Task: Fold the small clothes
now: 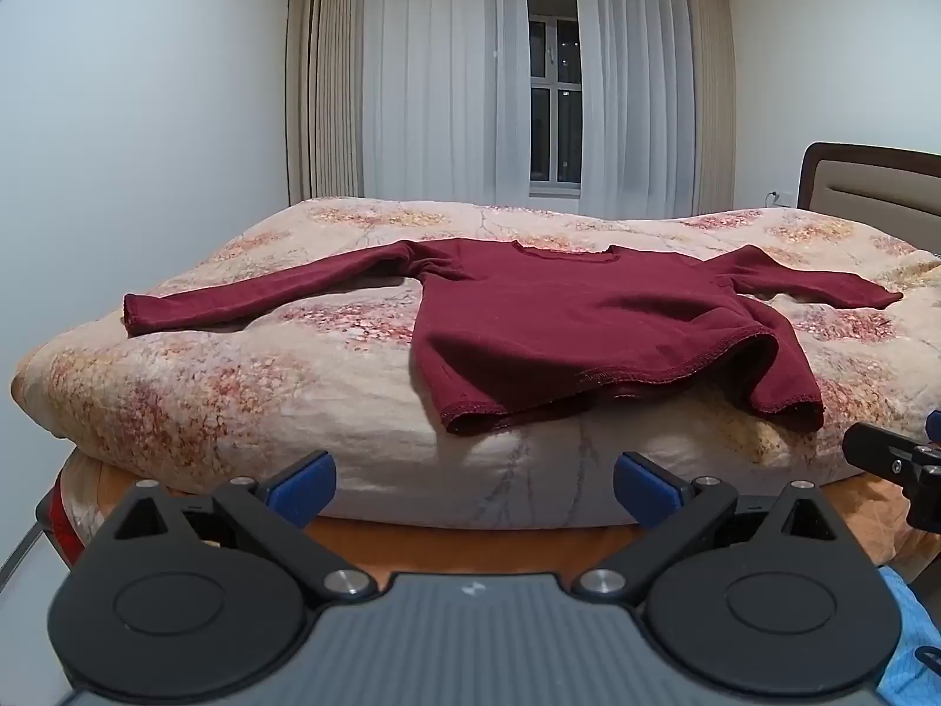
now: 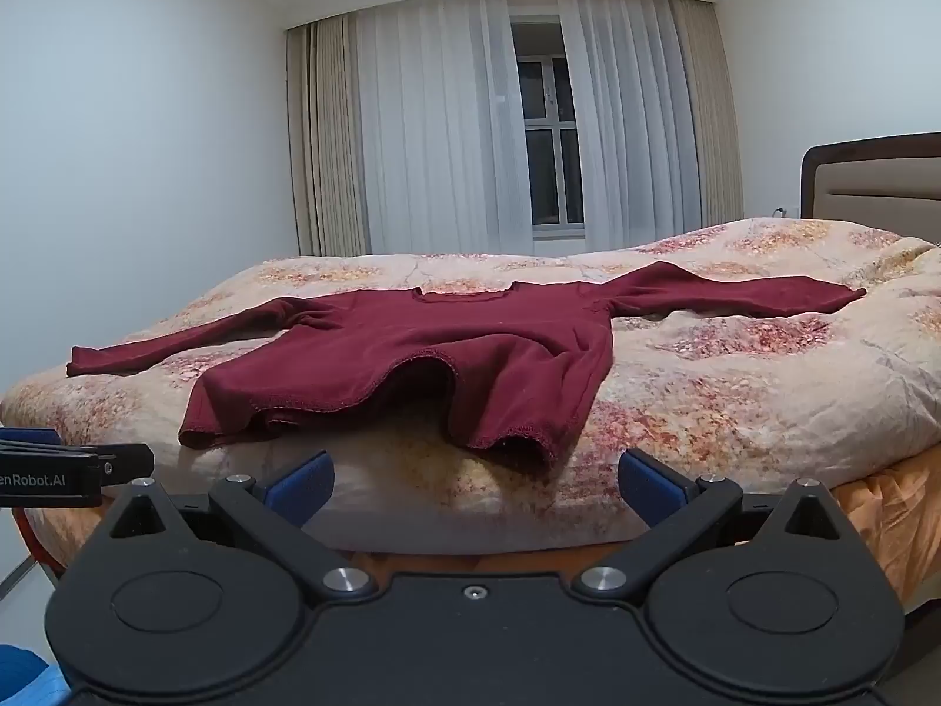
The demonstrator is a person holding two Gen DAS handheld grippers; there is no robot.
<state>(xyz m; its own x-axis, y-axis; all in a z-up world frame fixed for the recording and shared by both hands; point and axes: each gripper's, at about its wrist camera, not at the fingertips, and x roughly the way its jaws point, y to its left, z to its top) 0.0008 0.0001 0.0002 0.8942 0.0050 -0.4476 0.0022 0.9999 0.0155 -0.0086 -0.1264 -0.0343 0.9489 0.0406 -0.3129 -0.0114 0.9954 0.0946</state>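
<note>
A small dark red long-sleeved top [image 1: 564, 323] [image 2: 423, 353] lies spread on the bed, both sleeves stretched out sideways, neck toward the window, its hem rumpled and lifted at the near edge. My left gripper [image 1: 473, 485] hovers open in front of the bed, short of the hem, nothing between its blue pads [image 1: 303, 485]. My right gripper [image 2: 476, 485] is also open and empty, just short of the hem's right corner. Each gripper's side shows in the other view: the right gripper [image 1: 894, 459] at the right edge, the left gripper [image 2: 70, 468] at the left edge.
The bed carries a floral quilt [image 1: 247, 388] [image 2: 735, 388] over an orange sheet [image 2: 882, 506]. A padded headboard [image 1: 876, 182] stands at the right. White curtains [image 1: 447, 88] cover a dark window behind the bed. Blue fabric [image 1: 917, 635] shows at the lower right.
</note>
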